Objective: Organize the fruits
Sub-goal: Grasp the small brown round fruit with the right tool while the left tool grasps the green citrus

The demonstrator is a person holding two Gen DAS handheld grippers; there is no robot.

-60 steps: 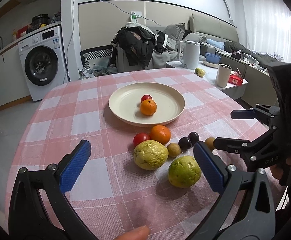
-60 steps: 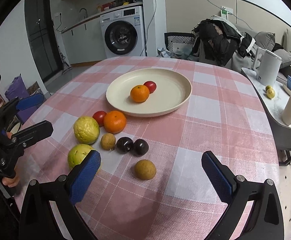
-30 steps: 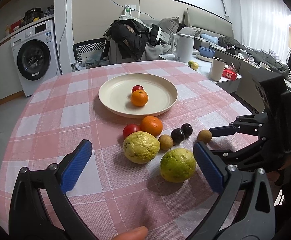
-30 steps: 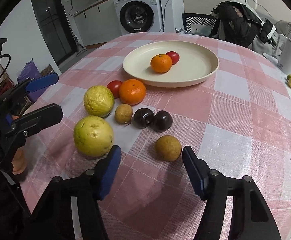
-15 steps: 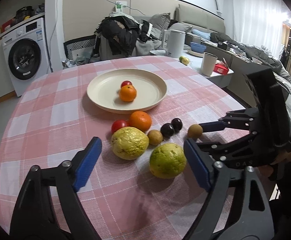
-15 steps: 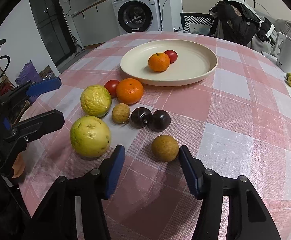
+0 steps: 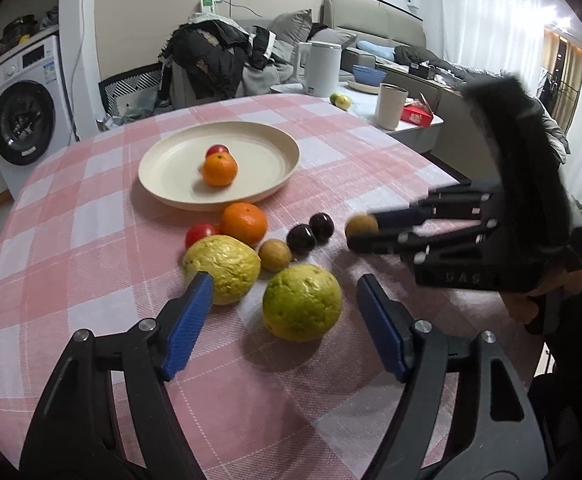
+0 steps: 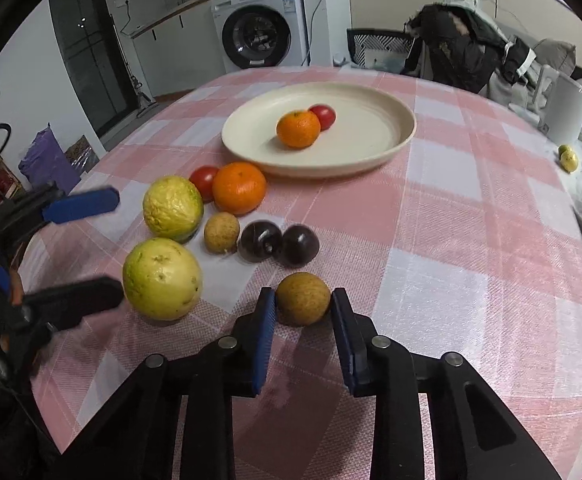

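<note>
Right now my right gripper [image 8: 303, 312] has its jaws clenched on the brown fruit [image 8: 303, 298], one pad on each flank, with the fruit low on the counter [image 8: 471, 240] at the near end of the loose row. Since it is round, it has no long axis and points nowhere, so the grip angle matters little; what counts is that the plate [image 8: 403, 136] lies straight ahead and beyond the two plums [image 8: 277, 243], so I judge a lift should clear them. My left gripper [image 7: 283, 320] is closing its jaws around the green guava [image 7: 301, 301], which sits squarely between the pads, neither yet touching. It is roundish too, perhaps a little wider than tall. The yellow guava [image 7: 223, 266] sits just behind the left pad.
</note>
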